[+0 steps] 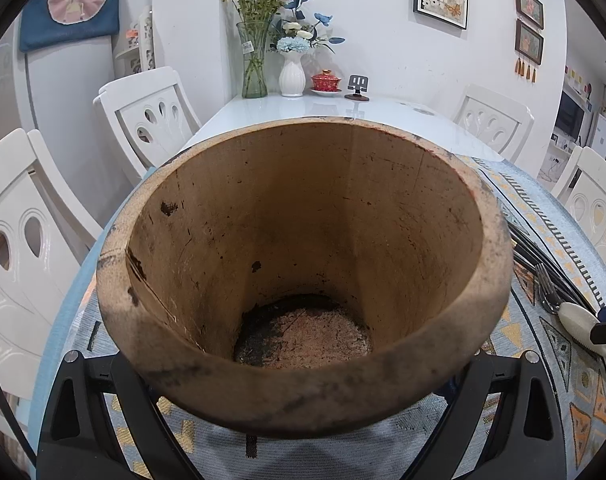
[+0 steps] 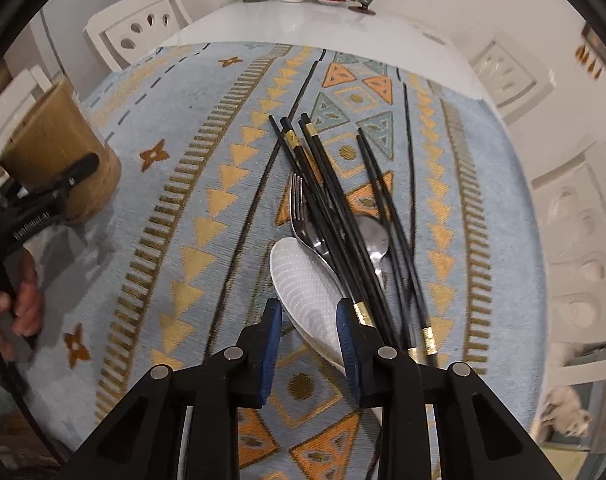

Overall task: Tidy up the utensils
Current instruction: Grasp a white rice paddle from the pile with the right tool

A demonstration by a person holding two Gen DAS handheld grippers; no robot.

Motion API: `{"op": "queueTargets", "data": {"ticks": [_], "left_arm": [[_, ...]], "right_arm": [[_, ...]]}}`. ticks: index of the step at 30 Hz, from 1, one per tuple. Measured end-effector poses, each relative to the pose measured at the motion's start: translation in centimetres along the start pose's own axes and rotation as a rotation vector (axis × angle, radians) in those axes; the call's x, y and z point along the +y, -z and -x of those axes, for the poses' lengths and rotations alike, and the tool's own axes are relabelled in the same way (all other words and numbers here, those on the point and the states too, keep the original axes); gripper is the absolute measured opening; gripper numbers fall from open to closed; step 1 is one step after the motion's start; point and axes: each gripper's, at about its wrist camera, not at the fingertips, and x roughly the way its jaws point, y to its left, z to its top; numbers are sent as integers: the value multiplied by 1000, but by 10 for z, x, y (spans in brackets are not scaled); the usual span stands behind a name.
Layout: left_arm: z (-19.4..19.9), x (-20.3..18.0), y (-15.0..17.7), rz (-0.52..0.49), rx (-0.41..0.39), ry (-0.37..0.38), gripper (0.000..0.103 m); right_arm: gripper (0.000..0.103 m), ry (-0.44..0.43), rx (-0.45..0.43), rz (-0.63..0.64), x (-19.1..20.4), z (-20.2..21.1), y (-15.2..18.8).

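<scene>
A worn brown wooden holder (image 1: 303, 240) fills the left wrist view, its inside empty. My left gripper (image 2: 69, 182) is shut around it, seen at the left of the right wrist view with a hand behind it. On the patterned cloth (image 2: 183, 160) lies a pile: several black chopsticks (image 2: 335, 208), a steel fork (image 2: 299, 208), a steel spoon (image 2: 373, 236) and a white rice paddle (image 2: 303, 280). My right gripper (image 2: 311, 320) hangs over the paddle's narrow end, jaws partly open. The left pad stands off the paddle, and the right finger covers its handle.
Glass vase (image 1: 255, 64), white vase (image 1: 291, 76), red lidded cup (image 1: 326, 80) and a small stand (image 1: 357, 88) sit at the table's far end. White chairs (image 1: 147, 116) ring the table. A white cat (image 2: 567, 412) lies on the floor at lower right.
</scene>
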Motion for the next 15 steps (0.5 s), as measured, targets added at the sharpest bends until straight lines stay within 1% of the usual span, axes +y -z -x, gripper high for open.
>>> {"op": "queueTargets", "data": {"ticks": [2,4,7,9,12,14,15], "left_arm": [[0,1,1,5,1,6,96],[0,1,1,9,4,12,96],[0,0,2,11,3,14,96],[0,1,1,11,3,14,96],[0,1,2,11,3,14,96],[0,1,2,11,3,14,96],[0,1,2,11,3,14,96]], "right_arm": [[27,-51,17,-30,-8,-1,-1],[27,-80,26,-54,-13,-2,0],[27,-78,30,-53,-13,-2,0],[27,-46,26,-36,-10,1,-1],[27,31,6,-7,-9,12,-1],[27,91,16,7,-14,12,-1],[27,97,29,3,-17,9,0]]}}
